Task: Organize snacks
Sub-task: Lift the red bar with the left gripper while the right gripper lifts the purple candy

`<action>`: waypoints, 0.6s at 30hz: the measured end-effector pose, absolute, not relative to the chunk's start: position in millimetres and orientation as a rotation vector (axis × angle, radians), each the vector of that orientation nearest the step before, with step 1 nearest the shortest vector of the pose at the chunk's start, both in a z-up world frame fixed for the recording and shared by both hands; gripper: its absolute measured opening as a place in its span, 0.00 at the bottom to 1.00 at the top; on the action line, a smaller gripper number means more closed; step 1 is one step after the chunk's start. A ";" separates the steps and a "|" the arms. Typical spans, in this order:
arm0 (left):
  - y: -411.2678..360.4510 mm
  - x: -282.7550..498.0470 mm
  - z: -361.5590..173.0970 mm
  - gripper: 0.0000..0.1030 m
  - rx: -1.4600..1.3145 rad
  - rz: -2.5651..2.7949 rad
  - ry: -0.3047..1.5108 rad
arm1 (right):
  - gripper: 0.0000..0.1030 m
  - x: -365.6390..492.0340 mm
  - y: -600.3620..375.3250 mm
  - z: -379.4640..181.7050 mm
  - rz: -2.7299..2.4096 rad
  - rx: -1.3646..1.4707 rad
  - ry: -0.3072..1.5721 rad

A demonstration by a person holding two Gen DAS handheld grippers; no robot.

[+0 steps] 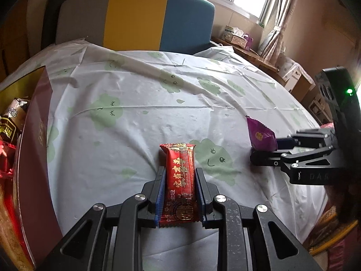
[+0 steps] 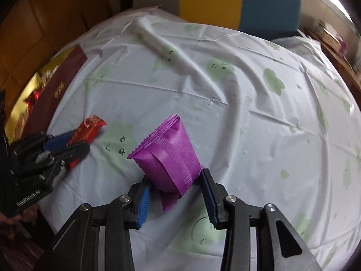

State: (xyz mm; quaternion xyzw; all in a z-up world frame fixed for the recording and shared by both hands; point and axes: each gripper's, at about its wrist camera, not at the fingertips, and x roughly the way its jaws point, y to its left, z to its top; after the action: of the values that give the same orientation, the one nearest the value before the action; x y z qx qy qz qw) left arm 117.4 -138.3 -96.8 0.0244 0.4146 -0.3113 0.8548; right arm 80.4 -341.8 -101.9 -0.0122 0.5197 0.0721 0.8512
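Observation:
My left gripper [image 1: 180,171] is shut on a red and gold snack bar [image 1: 179,158], which sticks out forward between the blue pads just above the tablecloth [image 1: 135,90]. The right wrist view shows the same gripper [image 2: 80,141] and bar [image 2: 90,126] at the left. My right gripper [image 2: 175,176] is shut on a purple snack packet [image 2: 169,149], both fingertips touching its sides, with the seam facing the camera. In the left wrist view that gripper [image 1: 265,150] and packet [image 1: 261,135] are at the right. A maroon box [image 1: 33,135] holding several wrapped snacks [image 1: 11,117] stands at the table's left edge.
The table carries a white cloth printed with green clouds [image 2: 248,90]. The maroon box [image 2: 58,83] lies far left in the right wrist view. A yellow and blue chair back [image 1: 158,18] stands behind the table. A side shelf with tissue boxes [image 1: 237,36] is at the back right.

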 end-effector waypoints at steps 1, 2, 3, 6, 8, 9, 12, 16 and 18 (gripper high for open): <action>-139.4 117.2 -95.8 0.28 0.060 -0.659 0.876 | 0.42 83.4 -341.6 -102.6 0.159 -0.049 1.101; -140.1 117.4 -95.3 0.31 0.059 -0.668 0.881 | 0.42 83.8 -342.2 -101.9 0.168 -0.070 1.107; -140.4 117.2 -94.7 0.37 0.054 -0.680 0.887 | 0.42 90.3 -339.0 -102.8 0.174 -0.091 1.110; -142.3 116.1 -92.9 0.45 0.058 -0.700 0.898 | 0.43 96.1 -333.9 -101.6 0.175 -0.149 1.102; -143.9 114.9 -91.8 0.47 0.072 -0.701 0.901 | 0.43 99.7 -331.3 -101.4 0.171 -0.178 1.090; -144.4 115.0 -91.2 0.47 0.077 -0.699 0.903 | 0.43 101.0 -330.8 -101.1 0.161 -0.185 1.085; -144.4 114.5 -89.0 0.52 0.086 -0.697 0.916 | 0.43 101.7 -325.9 -97.9 0.151 -0.224 1.078; -142.9 114.3 -87.7 0.54 0.092 -0.693 0.922 | 0.48 106.2 -320.9 -94.7 0.168 -0.275 1.068; -141.4 116.1 -87.1 0.54 0.080 -0.689 0.928 | 0.48 111.2 -320.8 -92.9 0.187 -0.270 1.070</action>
State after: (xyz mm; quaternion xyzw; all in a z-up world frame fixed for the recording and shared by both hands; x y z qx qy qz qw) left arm 116.1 -141.4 -87.1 0.0377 0.4386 -0.3257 0.8367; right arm 111.2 -320.8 -92.9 -0.1281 0.5076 0.0887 0.8474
